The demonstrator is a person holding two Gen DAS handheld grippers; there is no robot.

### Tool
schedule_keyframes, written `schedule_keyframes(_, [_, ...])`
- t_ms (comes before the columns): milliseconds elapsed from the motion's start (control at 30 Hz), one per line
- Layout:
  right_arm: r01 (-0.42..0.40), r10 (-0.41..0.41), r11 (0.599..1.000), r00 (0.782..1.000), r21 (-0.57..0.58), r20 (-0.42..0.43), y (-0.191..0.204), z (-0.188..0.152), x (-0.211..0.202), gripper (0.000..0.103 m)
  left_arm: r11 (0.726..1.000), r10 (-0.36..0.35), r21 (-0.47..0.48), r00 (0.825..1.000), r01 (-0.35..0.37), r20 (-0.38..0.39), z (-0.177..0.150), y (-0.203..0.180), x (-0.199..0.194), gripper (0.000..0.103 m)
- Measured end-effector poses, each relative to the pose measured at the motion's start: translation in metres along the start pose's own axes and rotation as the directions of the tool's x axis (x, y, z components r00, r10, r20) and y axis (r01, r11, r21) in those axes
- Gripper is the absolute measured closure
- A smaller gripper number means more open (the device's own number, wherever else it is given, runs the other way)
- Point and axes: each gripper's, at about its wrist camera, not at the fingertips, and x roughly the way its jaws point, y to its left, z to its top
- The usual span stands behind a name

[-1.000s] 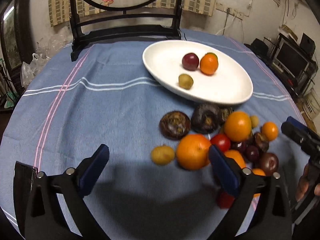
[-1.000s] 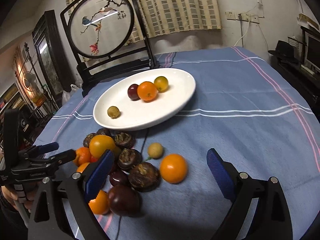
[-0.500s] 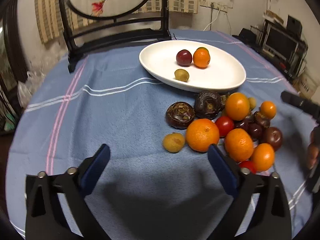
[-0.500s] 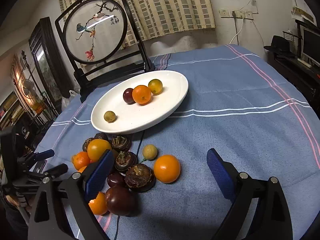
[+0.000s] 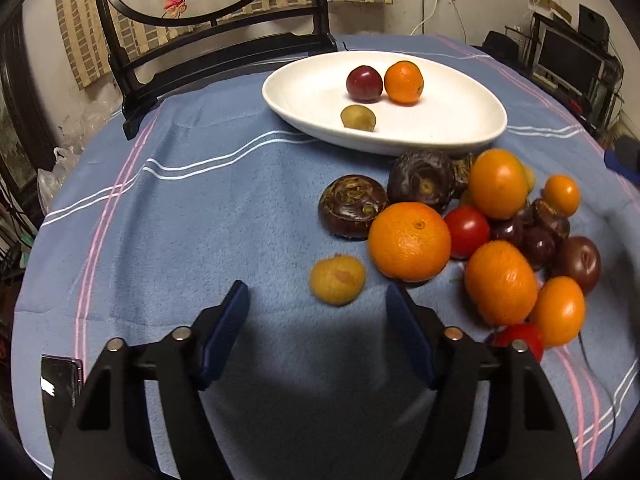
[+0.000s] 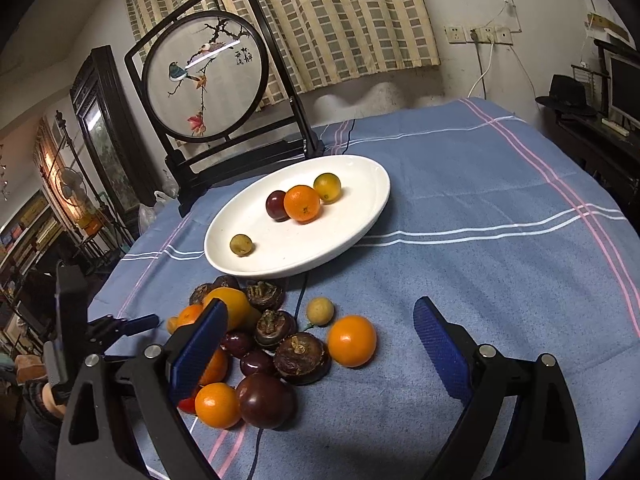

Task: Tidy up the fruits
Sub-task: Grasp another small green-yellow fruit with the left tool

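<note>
Two hand-held grippers are pointed down at a round worktop (image 6: 500,184) draped in a soft blue cloth with thin white and pink stripes. The left gripper (image 5: 318,306) is shown with its blue ribbed fingers (image 5: 228,326) about half apart and closing; nothing is pressed between them, though a small, dull yellow fruit (image 5: 337,279) with a rough skin lies on the cloth just ahead of the gap. The right gripper (image 6: 320,330) is held with its fingers (image 6: 198,346) spread wide, nothing being gripped; the heap of loose fruit (image 6: 260,344) is seen between and beyond them.

That heap is made up of glossy oranges, a red tomato, smooth dark plums and several squat, wrinkled brown-purple fruits. A large orange (image 5: 409,241) lies just right of the small yellow fruit, without clear contact.

Beyond the heap, a shallow, glazed white oval plate (image 6: 352,232) is set on the cloth. On it rest a dark red plum (image 6: 277,205) touching an orange (image 6: 302,203), a yellow-green fruit (image 6: 327,187) close behind the orange, and a small olive-coloured fruit (image 6: 241,245) apart near the rim.

A round embroidered screen in a dark wooden frame (image 6: 202,80) is stood at the far edge.
</note>
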Motion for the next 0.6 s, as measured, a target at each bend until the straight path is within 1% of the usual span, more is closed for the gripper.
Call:
schedule_keyframes(67, [0.0,0.0,1.0,1.0,-0.003,0.002,0.001,0.0,-0.001,0.008,1.0,-0.015,0.01,1.0,0.015,0.008,0.002,-0.003,0.0,0.055])
schedule_keyframes(100, [0.001,-0.001,1.0,1.0,-0.005,0.004,0.001,0.0,-0.001,0.008,0.999,-0.034,0.014,0.999,0.034,0.011,0.002,-0.005,0.0,0.062])
schedule_keyframes(133, [0.002,-0.002,1.0,1.0,-0.005,0.004,0.0,0.0,-0.002,0.008,0.998,-0.06,0.013,0.998,0.06,0.011,0.002,-0.006,0.0,0.077])
schedule_keyframes(233, [0.015,-0.015,1.0,1.0,0.002,-0.004,-0.003,-0.001,0.0,0.008,0.997,-0.07,-0.012,0.998,0.07,0.007,0.003,-0.007,-0.001,0.077])
schedule_keyframes(400, [0.082,-0.083,0.997,0.995,-0.011,-0.057,-0.014,-0.001,0.004,0.008,0.991,-0.099,-0.093,0.995,0.101,0.028,0.003,0.006,-0.006,0.077])
schedule_keyframes(500, [0.099,-0.105,0.993,0.99,-0.065,-0.094,-0.014,-0.006,0.004,0.008,0.987,-0.112,-0.114,0.993,0.117,0.049,0.004,0.012,-0.013,0.077])
schedule_keyframes(533, [0.115,-0.125,0.989,0.987,-0.096,-0.104,-0.013,-0.009,0.006,0.009,0.987,-0.108,-0.113,0.993,0.114,0.055,0.005,0.012,-0.014,0.077])
schedule_keyframes(567, [0.138,-0.153,0.983,0.981,-0.122,-0.123,-0.012,-0.013,0.009,0.013,0.988,-0.102,-0.113,0.993,0.108,0.06,0.005,0.013,-0.016,0.077])
schedule_keyframes(600, [0.146,-0.164,0.981,0.976,-0.13,-0.141,-0.012,-0.015,0.012,0.018,0.987,-0.101,-0.116,0.993,0.108,0.059,0.006,0.013,-0.016,0.077])
